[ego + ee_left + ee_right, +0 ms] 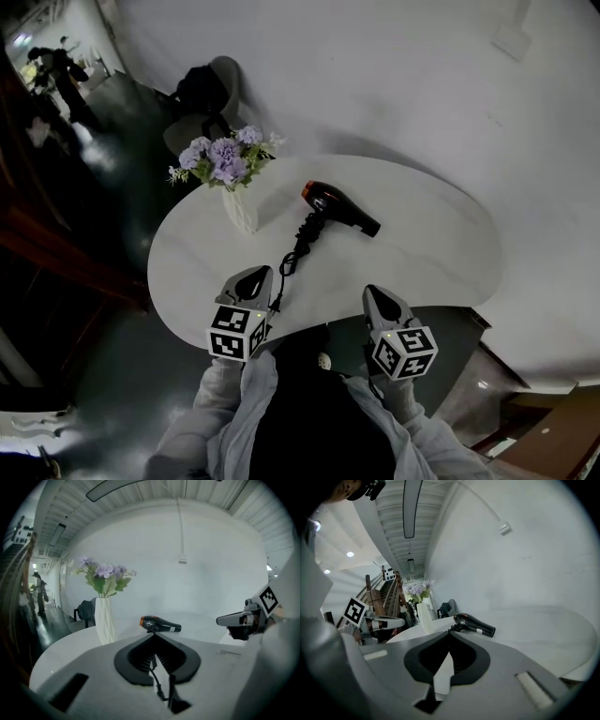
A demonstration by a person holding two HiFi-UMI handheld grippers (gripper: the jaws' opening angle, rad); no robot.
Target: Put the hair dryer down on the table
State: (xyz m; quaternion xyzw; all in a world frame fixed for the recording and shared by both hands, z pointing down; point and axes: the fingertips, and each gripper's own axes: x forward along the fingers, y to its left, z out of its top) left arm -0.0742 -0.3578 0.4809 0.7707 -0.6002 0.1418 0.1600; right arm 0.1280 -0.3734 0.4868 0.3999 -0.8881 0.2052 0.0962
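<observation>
Ahead of my left gripper (252,276) and right gripper (376,294), both pressed together and empty, the hair dryer (339,207) lies on the table (427,248), apparently set down.

L gripper (251,279) & R gripper (379,300) held side by side, well apart, both pointing fwd and slightly down. Jaws on each closed tip to tip, nothing between. Pale sleeves (236,405) cover both forearms.
</observation>
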